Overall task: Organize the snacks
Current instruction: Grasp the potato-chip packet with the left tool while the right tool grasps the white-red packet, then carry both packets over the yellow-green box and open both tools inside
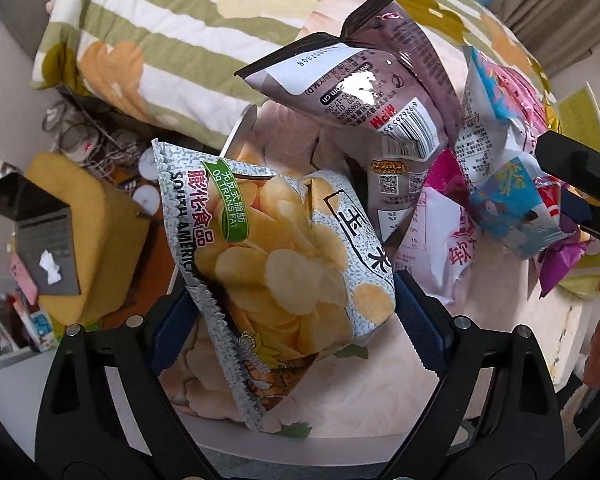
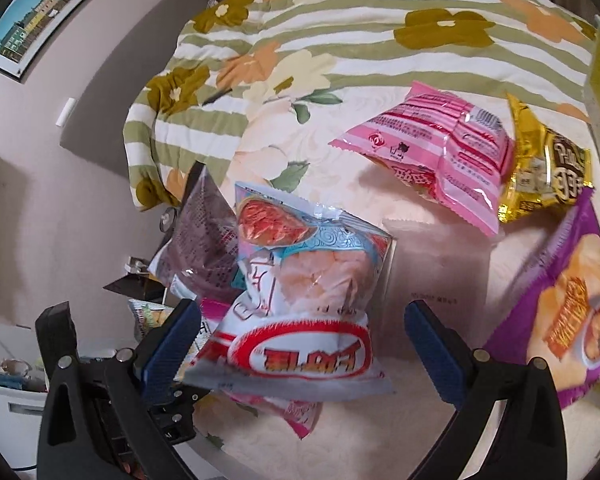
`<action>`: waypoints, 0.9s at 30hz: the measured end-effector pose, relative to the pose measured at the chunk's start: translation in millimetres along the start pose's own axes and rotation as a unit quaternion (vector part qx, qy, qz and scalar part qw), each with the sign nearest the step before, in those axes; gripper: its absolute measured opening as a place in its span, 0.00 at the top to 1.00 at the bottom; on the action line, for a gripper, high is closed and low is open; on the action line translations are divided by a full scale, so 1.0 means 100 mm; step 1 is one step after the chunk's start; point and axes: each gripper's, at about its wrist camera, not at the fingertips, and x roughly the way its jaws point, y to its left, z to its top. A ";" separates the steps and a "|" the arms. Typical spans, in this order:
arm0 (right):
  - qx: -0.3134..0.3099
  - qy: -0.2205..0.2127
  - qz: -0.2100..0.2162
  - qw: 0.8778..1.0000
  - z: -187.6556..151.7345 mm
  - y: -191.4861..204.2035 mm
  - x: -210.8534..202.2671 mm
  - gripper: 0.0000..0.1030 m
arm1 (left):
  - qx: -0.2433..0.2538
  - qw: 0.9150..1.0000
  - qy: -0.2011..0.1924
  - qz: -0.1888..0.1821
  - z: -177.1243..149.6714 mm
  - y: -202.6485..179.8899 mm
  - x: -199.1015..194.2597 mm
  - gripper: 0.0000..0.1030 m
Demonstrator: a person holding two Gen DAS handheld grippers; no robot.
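Gripping a silver chip bag (image 1: 284,264), the left gripper (image 1: 296,316) has its blue pads pressed against both sides of the packet, which hangs tilted above the floral bedsheet (image 1: 364,392); behind it a mauve snack bag (image 1: 384,92) leans on a heap of pink, blue and white packets; over on the right wrist view, the right gripper (image 2: 300,344) stands with fingers spread wide around a white, red and blue shrimp-cracker bag (image 2: 300,292), the left pad touching it, the right pad apart; a pink wafer packet (image 2: 436,152) lies just beside a gold packet (image 2: 548,168), a purple chip bag (image 2: 568,312) at the right edge, all on the sheet; a green-striped flowered quilt (image 2: 300,40) is bunched behind.
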 end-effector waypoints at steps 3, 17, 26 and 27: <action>-0.005 0.005 0.003 1.000 0.04 0.00 0.05 0.01 | 0.003 1.000 -0.004 0.006 0.01 -0.01 0.00 0.16; -0.008 0.013 0.007 1.000 0.09 -0.02 0.22 0.09 | 0.020 1.000 -0.011 0.013 -0.05 -0.01 -0.09 0.32; 0.003 -0.005 0.019 1.000 -0.01 -0.01 0.14 0.42 | 0.034 0.999 -0.025 0.012 -0.12 0.03 -0.31 0.32; 0.004 -0.009 0.018 1.000 -0.03 0.00 0.11 0.42 | 0.036 0.999 -0.029 0.010 -0.13 0.04 -0.35 0.32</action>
